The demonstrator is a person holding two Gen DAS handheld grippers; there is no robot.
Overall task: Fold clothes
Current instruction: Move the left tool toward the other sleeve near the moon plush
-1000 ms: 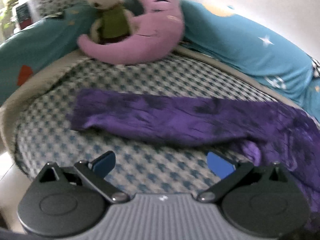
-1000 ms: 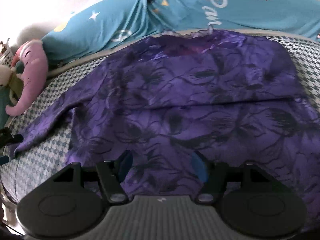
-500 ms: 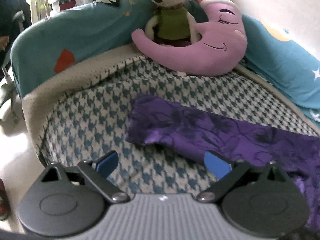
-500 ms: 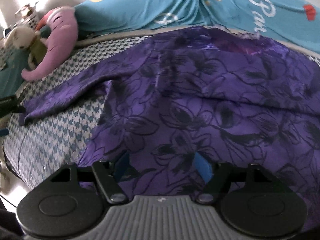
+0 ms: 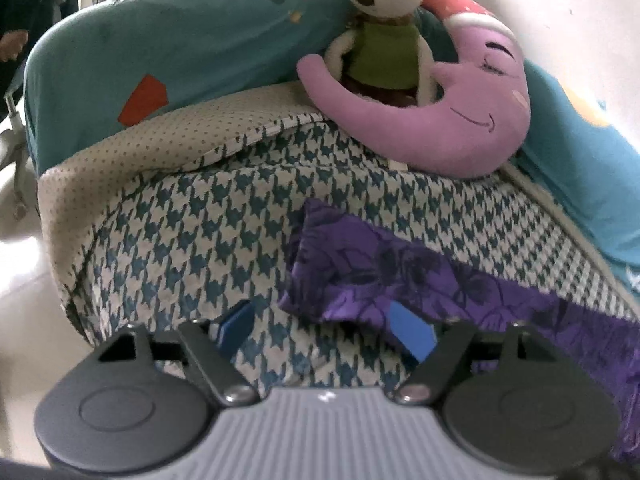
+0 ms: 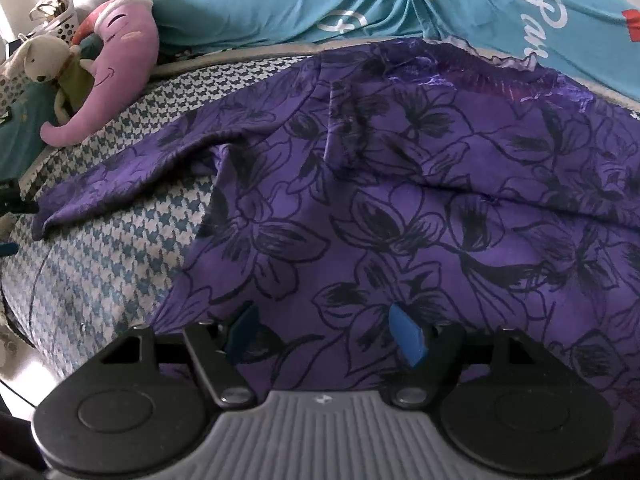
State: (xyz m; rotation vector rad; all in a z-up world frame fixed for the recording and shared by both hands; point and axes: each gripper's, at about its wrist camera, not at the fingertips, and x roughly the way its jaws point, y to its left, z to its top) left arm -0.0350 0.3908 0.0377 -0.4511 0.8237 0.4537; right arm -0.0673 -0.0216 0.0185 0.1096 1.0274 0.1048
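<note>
A purple garment with a black flower print [image 6: 400, 208] lies spread on a houndstooth-patterned bed. One long sleeve [image 5: 400, 280] stretches out to the left; its cuff end lies just ahead of my left gripper [image 5: 326, 330]. The left jaws are closing, with the cuff's near edge at the right pad and no pad pressing on it. In the right wrist view my right gripper [image 6: 324, 330] hovers open over the garment's lower left part, near its side edge, with cloth below the pads and nothing gripped.
A pink moon-shaped pillow [image 5: 460, 120] and a white plush rabbit in green [image 5: 380, 40] sit at the bed's far corner. Teal cushions [image 6: 360, 0] line the back and left side. The bed's edge [image 5: 72, 280] drops off at the left.
The left gripper has slid left along the sleeve to its cuff end and its jaws have narrowed. The right gripper has shifted left toward the garment's side edge.
</note>
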